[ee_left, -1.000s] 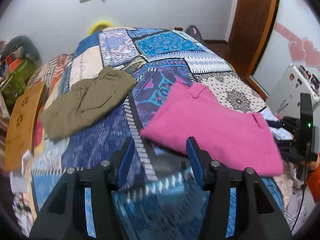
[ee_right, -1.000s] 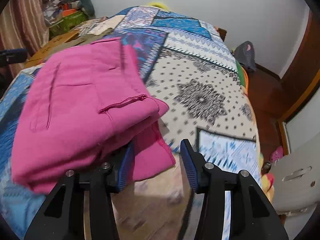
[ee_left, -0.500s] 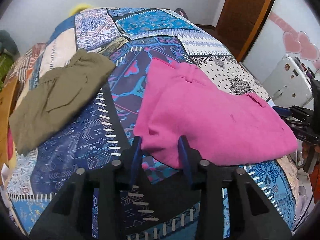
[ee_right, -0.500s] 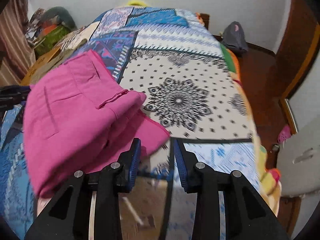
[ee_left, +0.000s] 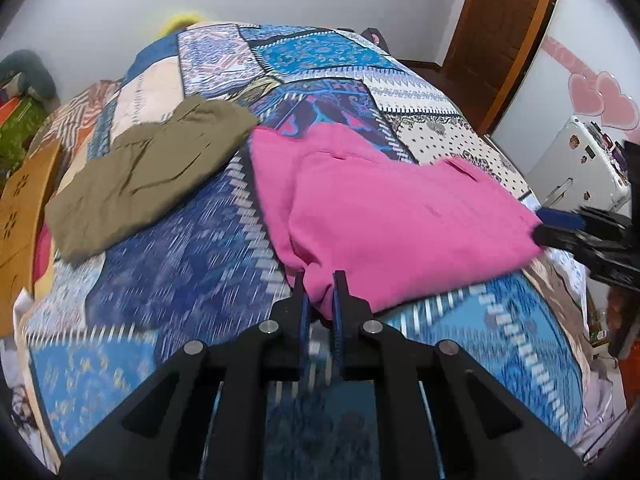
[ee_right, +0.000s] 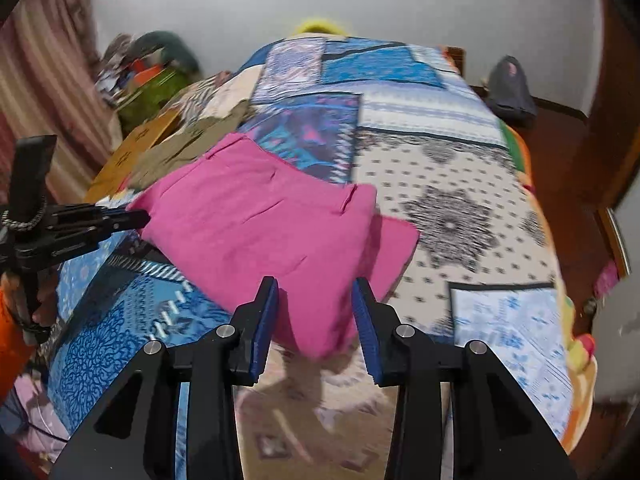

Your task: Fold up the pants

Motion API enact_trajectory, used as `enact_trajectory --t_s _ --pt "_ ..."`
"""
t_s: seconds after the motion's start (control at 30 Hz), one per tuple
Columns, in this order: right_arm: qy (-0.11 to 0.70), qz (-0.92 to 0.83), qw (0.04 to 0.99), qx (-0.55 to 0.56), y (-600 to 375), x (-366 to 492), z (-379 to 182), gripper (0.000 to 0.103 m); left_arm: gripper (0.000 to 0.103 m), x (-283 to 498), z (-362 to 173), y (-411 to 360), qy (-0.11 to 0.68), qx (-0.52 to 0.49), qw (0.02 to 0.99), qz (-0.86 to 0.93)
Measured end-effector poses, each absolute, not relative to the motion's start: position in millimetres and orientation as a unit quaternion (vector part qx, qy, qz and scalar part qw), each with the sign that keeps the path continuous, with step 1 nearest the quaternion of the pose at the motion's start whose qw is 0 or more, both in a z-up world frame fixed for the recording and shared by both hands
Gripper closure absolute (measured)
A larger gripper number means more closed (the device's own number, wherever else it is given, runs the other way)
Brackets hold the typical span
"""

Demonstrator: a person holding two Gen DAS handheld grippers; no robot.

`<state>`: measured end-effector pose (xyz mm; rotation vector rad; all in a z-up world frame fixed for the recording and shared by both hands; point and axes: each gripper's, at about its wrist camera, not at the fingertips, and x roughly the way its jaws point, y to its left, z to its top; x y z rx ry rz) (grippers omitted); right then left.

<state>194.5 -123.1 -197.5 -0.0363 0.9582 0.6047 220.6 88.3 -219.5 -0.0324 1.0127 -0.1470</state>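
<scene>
Folded pink pants (ee_left: 384, 216) lie on the patchwork bedspread (ee_left: 192, 256) near its front edge. My left gripper (ee_left: 320, 288) is shut on the pants' near left corner. In the right wrist view the pink pants (ee_right: 256, 224) lie in front of my right gripper (ee_right: 314, 304), which is open with the near right edge of the pants between its fingers. The left gripper shows at the left of the right wrist view (ee_right: 132, 218), at the pants' corner. The right gripper shows at the right of the left wrist view (ee_left: 548, 226), at the pants' other end.
Folded olive pants (ee_left: 148, 176) lie on the bed to the left of the pink ones. A wooden headboard piece (ee_left: 20, 208) and clutter stand at far left. A white appliance (ee_left: 580, 172) and a wooden door (ee_left: 500, 40) are on the right.
My left gripper has closed on the pink pants' corner. My right gripper was nearly shut half a second ago and has opened wide again at the pants' right edge.
</scene>
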Motion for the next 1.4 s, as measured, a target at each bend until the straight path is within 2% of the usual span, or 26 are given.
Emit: enact_trajectory --t_s 0.3,0.47,0.73,0.87,1.03,1.2,1.33,1.4 --pt "0.455 0.279 0.843 -0.061 -101.7 207.0 -208.7 0.068 0.091 174.5 -219.7 119.0 0.483 -0.057 0.873 -0.028" --pt "0.453 0.261 0.848 -0.083 -106.6 203.6 -206.2 0.068 0.091 165.7 -222.0 135.7 0.49 -0.032 0.871 0.025" --pt "0.408 0.278 0.866 -0.082 -98.5 207.2 -174.5 0.067 0.09 183.0 -176.4 121.4 0.441 -0.026 0.897 -0.015" --pt "0.408 0.294 0.861 -0.078 -80.8 221.3 -177.5 0.067 0.068 212.7 -173.7 96.3 0.438 -0.047 0.896 -0.062" --pt "0.45 0.333 0.827 -0.046 -59.5 236.5 -203.0 0.067 0.068 246.2 -198.6 61.7 0.457 -0.024 0.884 -0.089" --pt "0.468 0.346 0.812 -0.033 -56.8 241.0 -219.6 0.067 0.068 261.9 -230.6 68.0 0.488 -0.045 0.867 -0.088" --pt "0.459 0.335 0.821 -0.046 -64.8 239.1 -209.5 0.067 0.068 257.6 -223.0 77.4 0.485 -0.055 0.868 -0.086" --pt "0.451 0.324 0.829 -0.059 -70.6 237.6 -205.3 0.067 0.062 253.5 -218.4 81.7 0.481 -0.042 0.873 -0.072"
